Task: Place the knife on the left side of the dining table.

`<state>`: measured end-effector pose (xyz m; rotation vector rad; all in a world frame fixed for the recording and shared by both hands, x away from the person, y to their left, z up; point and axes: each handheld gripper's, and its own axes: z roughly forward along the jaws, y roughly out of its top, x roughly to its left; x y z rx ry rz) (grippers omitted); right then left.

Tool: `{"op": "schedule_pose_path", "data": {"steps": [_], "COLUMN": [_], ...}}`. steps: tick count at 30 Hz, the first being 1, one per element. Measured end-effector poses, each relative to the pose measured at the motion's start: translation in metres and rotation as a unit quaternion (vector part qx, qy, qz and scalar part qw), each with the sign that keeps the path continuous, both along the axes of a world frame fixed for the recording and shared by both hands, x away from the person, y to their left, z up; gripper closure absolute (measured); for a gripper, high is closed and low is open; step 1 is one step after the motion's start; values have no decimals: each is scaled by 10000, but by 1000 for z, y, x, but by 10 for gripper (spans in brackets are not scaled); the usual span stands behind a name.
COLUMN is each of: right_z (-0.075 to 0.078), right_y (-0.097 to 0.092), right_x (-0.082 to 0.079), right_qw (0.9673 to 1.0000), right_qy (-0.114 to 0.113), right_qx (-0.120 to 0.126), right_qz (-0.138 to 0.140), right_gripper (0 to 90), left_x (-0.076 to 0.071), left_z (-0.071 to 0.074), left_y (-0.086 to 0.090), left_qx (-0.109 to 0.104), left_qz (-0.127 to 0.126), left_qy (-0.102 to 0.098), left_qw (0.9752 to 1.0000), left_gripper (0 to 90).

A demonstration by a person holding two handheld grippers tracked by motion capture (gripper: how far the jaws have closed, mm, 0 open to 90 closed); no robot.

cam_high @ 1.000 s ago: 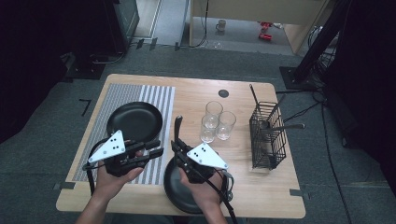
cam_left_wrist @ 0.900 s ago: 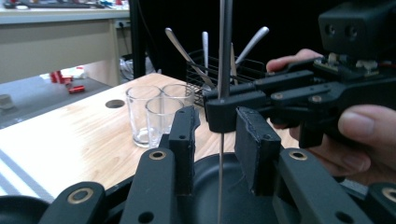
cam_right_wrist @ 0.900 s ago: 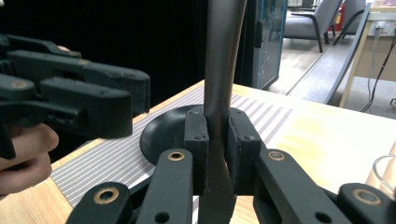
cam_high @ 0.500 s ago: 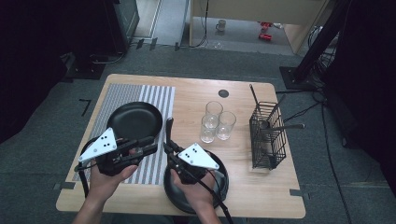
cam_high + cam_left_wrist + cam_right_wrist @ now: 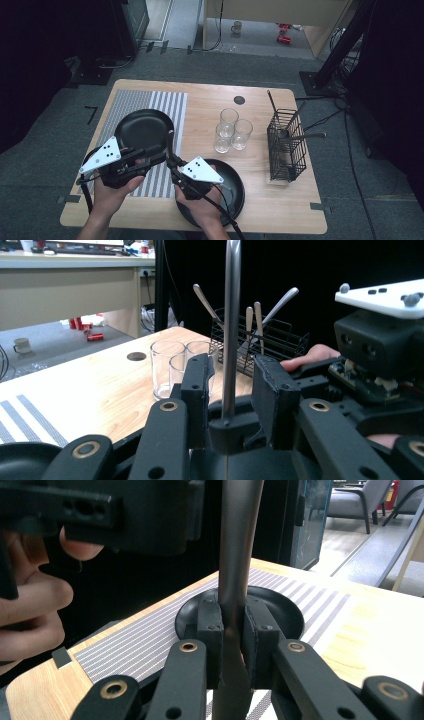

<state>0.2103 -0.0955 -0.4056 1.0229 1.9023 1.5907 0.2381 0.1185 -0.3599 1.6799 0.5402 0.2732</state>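
Both claws moved left since earlier | right claw (image 5: pixel 232 625) grips knife (image 5: pixel 235 555) | left claw (image 5: pixel 232 385) stands apart around handle | advice: keep knife upright

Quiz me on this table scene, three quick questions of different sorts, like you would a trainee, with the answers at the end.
1. True or false: the right tongs are shut on a metal utensil that stands upright.
2. How many clear glasses stand on the table? A two, B three, C five.
3. Fill in: the black dish farther from the person lies mostly on the striped ____.

Key: 1 true. 2 B. 3 mat.
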Motion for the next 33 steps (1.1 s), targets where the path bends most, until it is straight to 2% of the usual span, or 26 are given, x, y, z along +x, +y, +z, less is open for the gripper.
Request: {"op": "schedule_pose_path", "data": {"steps": [33], "right_z": [-14], "right_y": [24], "right_x": [-4], "right_qw": [9994], "right_qy": [44], "right_qx": [-192], "right_qz": [274], "right_gripper": [807], "left_x": [-1], "left_z": [2], "left_y": [3], "left_qx": [-65], "left_qz": [114], "left_qy": [11], "left_qw": [9999], "left_gripper": [713]}}
